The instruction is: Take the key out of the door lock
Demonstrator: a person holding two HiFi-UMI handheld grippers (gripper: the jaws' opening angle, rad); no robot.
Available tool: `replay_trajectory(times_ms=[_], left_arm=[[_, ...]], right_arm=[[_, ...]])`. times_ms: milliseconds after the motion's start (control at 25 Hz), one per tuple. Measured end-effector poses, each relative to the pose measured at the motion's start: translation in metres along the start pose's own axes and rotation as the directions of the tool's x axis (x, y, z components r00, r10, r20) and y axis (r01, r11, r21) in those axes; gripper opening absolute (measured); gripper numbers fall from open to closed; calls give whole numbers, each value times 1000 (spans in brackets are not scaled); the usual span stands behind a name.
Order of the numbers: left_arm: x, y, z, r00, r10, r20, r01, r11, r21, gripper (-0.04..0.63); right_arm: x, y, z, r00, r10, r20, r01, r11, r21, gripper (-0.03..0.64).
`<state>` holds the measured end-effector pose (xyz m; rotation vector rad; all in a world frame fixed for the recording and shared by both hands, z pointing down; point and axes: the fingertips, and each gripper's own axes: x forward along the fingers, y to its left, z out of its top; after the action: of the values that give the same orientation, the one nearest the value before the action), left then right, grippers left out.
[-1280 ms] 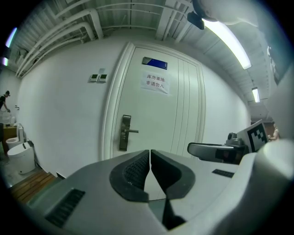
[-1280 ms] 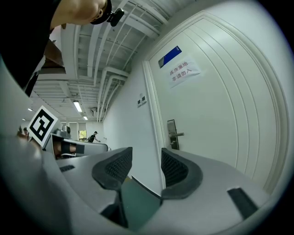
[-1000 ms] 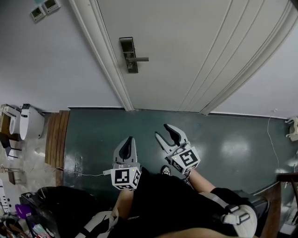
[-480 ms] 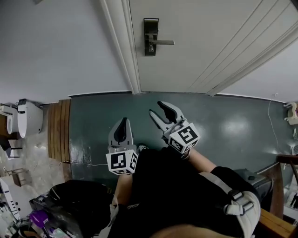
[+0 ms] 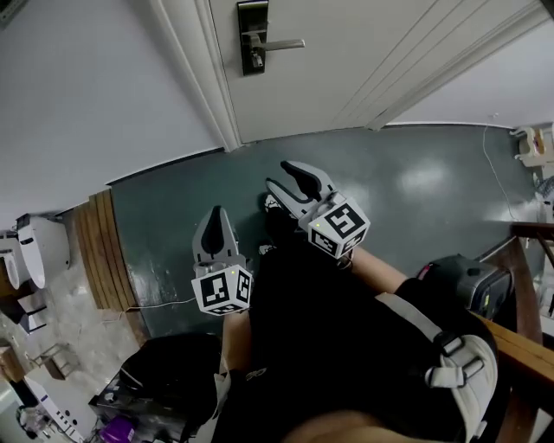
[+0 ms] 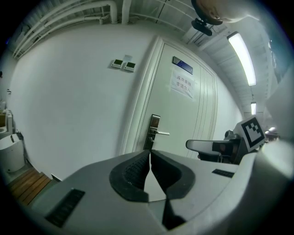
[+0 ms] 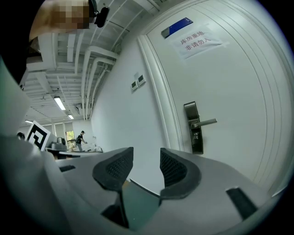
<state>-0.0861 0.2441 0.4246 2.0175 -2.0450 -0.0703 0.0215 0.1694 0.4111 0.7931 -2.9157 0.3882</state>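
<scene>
Dark green floor, white door

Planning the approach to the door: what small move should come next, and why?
Probably carry the right gripper forward and up toward the lock plate. Its jaws stand apart and empty, well short of the door, while the left gripper is shut. What looks like the key sits just below the handle.

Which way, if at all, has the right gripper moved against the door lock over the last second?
Yes. The right gripper has drawn nearer the door lock, more nearly below it.
</scene>
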Motion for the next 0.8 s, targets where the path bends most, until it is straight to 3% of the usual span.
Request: replay_trajectory(times_ms=[440, 600, 800], left_arm=[[105, -4, 24, 992, -123, -28, 125, 987, 105, 29], [152, -4, 36, 986, -157, -49, 161, 982, 101, 29], [196, -9, 31, 979, -171, -110, 181, 979, 90, 29]], right_arm=[[50, -79, 18, 994, -95, 61, 93, 995, 38, 175], [70, -106, 22, 992, -111, 59, 104, 990, 99, 175], [81, -141, 16, 989, -148, 22, 146, 987, 62, 179]])
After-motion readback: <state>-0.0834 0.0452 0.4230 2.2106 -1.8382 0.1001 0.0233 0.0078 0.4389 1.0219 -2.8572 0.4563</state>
